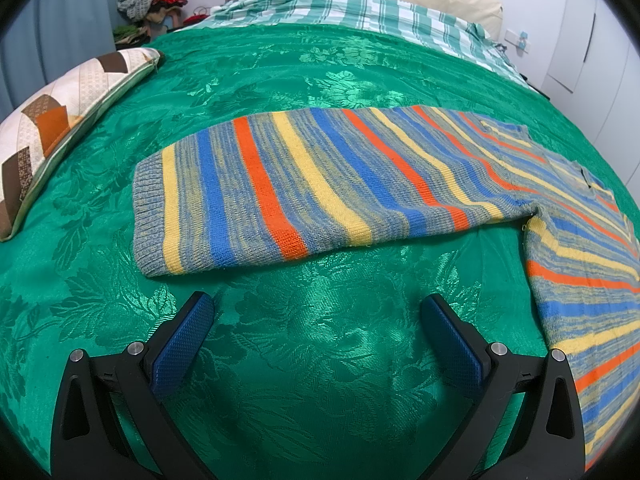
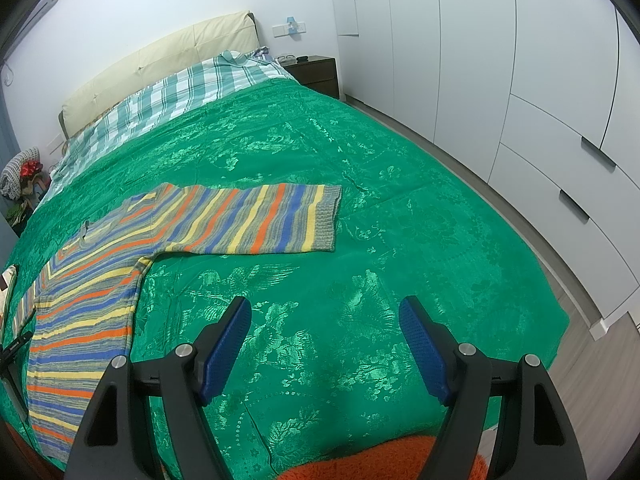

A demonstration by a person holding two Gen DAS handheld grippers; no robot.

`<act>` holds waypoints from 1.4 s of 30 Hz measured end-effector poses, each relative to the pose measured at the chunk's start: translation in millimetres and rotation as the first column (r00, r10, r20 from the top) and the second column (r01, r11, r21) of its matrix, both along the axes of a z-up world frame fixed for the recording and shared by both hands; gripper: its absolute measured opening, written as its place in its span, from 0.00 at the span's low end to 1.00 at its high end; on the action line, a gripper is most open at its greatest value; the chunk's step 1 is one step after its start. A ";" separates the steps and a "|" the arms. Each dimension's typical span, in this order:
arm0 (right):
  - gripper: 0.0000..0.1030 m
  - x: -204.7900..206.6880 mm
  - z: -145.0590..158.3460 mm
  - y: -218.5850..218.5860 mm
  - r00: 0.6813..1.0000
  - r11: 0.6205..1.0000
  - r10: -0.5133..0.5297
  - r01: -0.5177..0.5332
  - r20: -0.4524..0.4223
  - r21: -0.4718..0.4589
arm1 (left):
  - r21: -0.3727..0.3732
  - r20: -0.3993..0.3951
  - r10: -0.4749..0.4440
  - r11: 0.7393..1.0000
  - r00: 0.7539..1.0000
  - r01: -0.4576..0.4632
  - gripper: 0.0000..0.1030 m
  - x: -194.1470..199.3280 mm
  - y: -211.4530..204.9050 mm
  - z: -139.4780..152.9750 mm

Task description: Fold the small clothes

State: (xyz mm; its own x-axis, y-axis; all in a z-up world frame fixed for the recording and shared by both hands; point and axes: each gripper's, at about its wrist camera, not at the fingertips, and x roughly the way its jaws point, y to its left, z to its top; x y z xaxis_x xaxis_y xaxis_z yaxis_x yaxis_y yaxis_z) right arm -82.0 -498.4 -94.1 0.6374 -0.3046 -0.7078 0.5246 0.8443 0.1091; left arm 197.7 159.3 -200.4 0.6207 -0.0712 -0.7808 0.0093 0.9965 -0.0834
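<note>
A striped knit sweater (image 1: 320, 184) in blue, yellow, orange and grey lies flat on the green bedspread (image 1: 280, 76). In the left wrist view one sleeve stretches left, its grey cuff (image 1: 148, 216) nearest my left gripper (image 1: 316, 312), which is open and empty just short of the sleeve. In the right wrist view the sweater (image 2: 100, 280) lies at the left with the other sleeve (image 2: 260, 220) reaching right. My right gripper (image 2: 326, 316) is open and empty over the bedspread (image 2: 400, 200), below that sleeve.
A patchwork cushion (image 1: 60, 128) lies at the bed's left edge. A checked quilt (image 1: 352, 8) and headboard (image 2: 160, 56) are at the far end. White wardrobes (image 2: 520, 60) and a nightstand (image 2: 316, 72) stand right. An orange fuzzy item (image 2: 360, 464) lies at the near edge.
</note>
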 end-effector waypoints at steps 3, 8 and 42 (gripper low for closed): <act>0.74 0.2 0.1 -0.1 1.000 1.000 0.000 0.000 0.000 0.000 | 0.000 0.000 0.000 1.000 1.000 0.000 1.00 0.0 0.0 0.0; 0.74 0.2 0.2 -0.2 1.000 1.000 0.000 0.000 0.001 0.000 | 0.000 0.001 0.000 1.000 1.000 0.000 1.00 0.0 -0.1 0.0; 0.61 117.0 -75.1 -140.3 0.998 0.787 0.006 -0.042 0.061 0.615 | 0.003 0.005 0.001 1.000 1.000 -0.001 1.00 -1.2 0.1 1.1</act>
